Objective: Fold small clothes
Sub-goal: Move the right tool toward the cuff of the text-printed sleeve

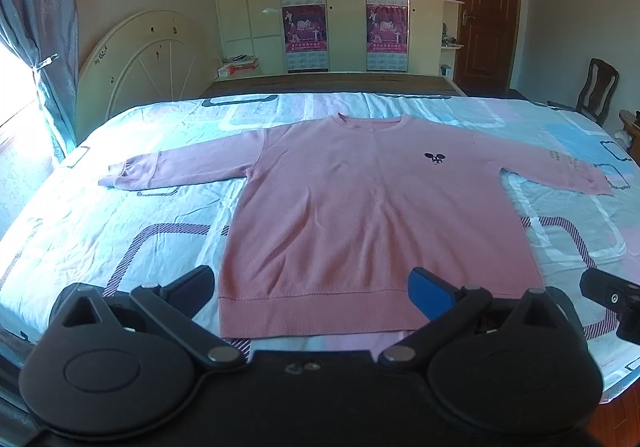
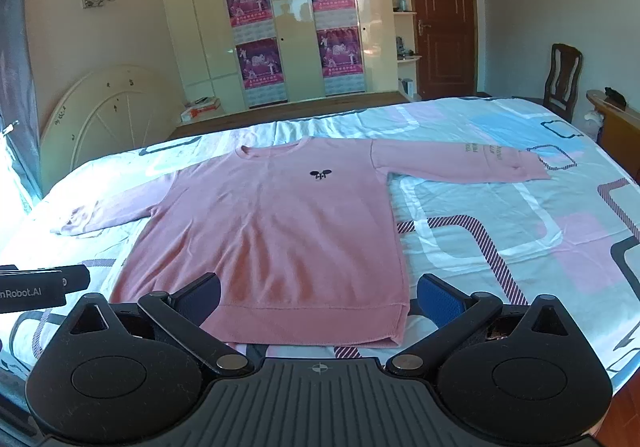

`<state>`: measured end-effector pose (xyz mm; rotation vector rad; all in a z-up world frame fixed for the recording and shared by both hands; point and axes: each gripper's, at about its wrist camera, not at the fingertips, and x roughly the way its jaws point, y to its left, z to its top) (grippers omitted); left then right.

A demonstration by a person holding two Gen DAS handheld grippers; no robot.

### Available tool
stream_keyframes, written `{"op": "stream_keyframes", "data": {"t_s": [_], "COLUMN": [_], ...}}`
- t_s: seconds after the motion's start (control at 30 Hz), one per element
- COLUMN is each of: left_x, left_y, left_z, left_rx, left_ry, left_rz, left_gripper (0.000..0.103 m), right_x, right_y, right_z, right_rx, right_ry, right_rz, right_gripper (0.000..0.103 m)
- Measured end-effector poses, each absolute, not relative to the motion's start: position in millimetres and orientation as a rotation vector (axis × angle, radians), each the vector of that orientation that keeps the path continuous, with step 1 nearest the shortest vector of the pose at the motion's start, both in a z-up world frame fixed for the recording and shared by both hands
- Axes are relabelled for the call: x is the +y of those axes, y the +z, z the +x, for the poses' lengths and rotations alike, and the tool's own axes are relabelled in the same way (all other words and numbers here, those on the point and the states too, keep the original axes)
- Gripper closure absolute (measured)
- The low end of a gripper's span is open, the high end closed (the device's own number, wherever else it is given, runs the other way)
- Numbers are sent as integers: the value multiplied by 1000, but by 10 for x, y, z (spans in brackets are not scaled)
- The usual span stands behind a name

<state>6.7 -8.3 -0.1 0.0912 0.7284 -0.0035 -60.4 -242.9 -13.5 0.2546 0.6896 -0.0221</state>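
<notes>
One pink sweatshirt (image 1: 360,215) lies flat and face up on the bed (image 1: 120,247), neckline (image 1: 370,123) toward the far side, ribbed hem (image 1: 320,317) nearest both cameras, both sleeves spread outward. A small dark embroidered motif (image 1: 435,157) marks the chest; printed lettering runs along the sleeve (image 2: 460,163) on the wearer's left.

Left gripper (image 1: 312,289): fingers spread wide, holding nothing, poised above the hem without visible contact. Right gripper (image 2: 320,297): fingers likewise spread wide and empty, above the hem's right-hand portion.

Handling, as judged: knit fabric, soft and limp, light, not fragile. It will drape and sag from any pinch point and may drag across the patterned bedsheet (image 2: 500,239), wrinkling it. Good holds are likely the thicker ribbed parts: the hem corners, or the cuff (image 1: 120,177) of a sleeve for folding it inward across the body. A pinch should catch both layers, since a single layer would pull the front away from the back.

Count: one sweatshirt, two sleeves, two grippers. No other garment is visible on the bed.
</notes>
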Motion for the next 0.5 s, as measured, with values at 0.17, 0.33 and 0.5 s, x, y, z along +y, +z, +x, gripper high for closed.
{"op": "stream_keyframes", "data": {"t_s": [0.17, 0.33, 0.5], "left_x": [-49, 9, 50], "left_y": [-70, -146, -218], "left_z": [290, 592, 922], "left_rx": [740, 751, 756], "left_ry": [-8, -11, -22], "left_rz": [92, 96, 117], "left_gripper": [0, 0, 0], "right_x": [-2447, -2467, -2513], "right_y": [-188, -245, -316], "right_z": [-453, -259, -3], "right_rx": [695, 697, 704], "right_ry": [-55, -102, -156], "right_rz": [250, 250, 259], "right_gripper": [0, 0, 0]}}
